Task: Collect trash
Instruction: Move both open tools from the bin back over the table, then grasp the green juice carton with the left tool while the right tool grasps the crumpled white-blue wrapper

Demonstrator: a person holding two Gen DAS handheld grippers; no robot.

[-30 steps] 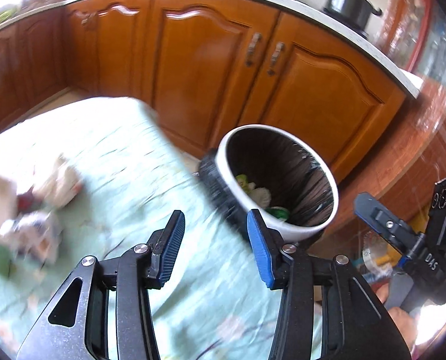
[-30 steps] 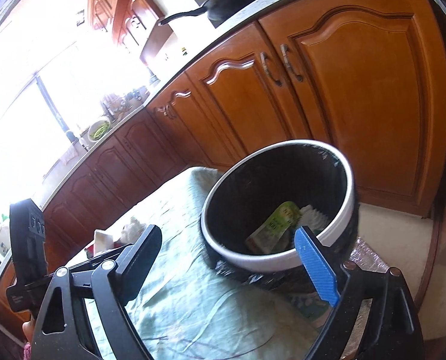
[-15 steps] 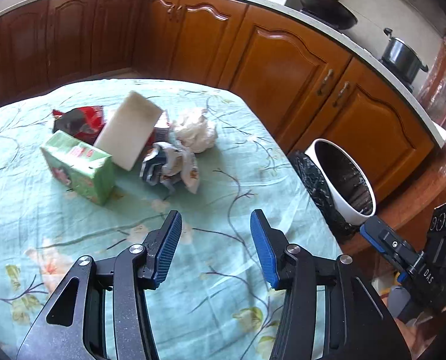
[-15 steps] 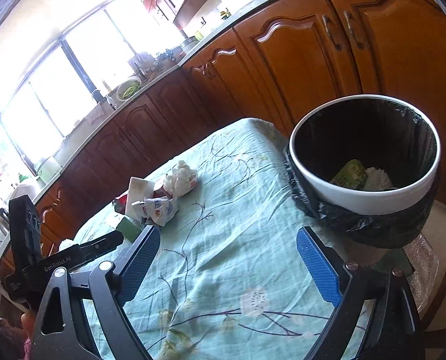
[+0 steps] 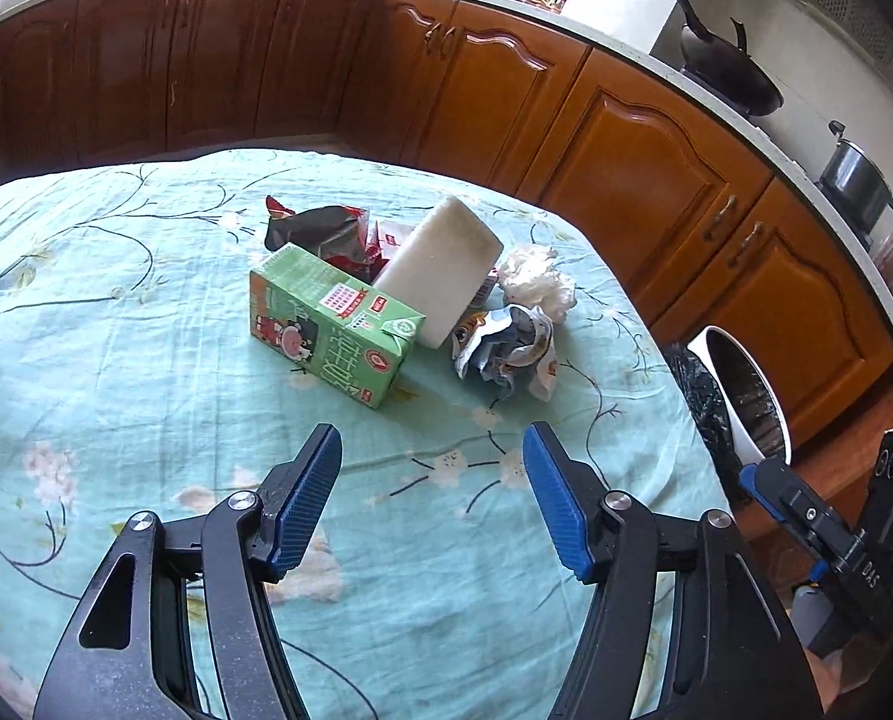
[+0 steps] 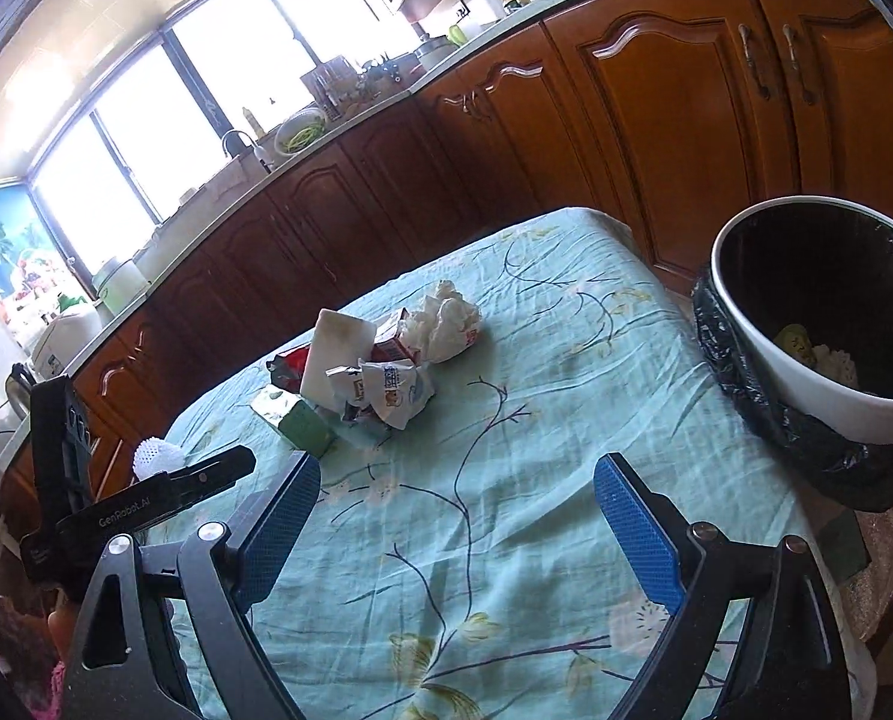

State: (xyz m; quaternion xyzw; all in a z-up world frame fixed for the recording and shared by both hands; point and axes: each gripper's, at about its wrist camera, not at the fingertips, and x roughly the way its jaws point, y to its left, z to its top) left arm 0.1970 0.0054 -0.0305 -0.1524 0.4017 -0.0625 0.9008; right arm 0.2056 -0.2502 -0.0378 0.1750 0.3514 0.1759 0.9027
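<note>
A pile of trash lies on the teal floral tablecloth: a green carton, a white foam block, a red wrapper, a crumpled printed wrapper and a white tissue ball. My left gripper is open and empty, a short way in front of the carton. My right gripper is open and empty, nearer the table's right end. The pile shows ahead of it. The white bin with a black liner stands at the table's right edge and holds some trash.
Wooden kitchen cabinets run behind the table, with a wok and a pot on the counter. The bin also shows in the left wrist view. The left gripper's body shows at the lower left of the right wrist view.
Both grippers have swung away from the bin to the left, towards the trash pile. The left gripper's jaws have opened wider. The pile is now closer and in front of the left gripper.
</note>
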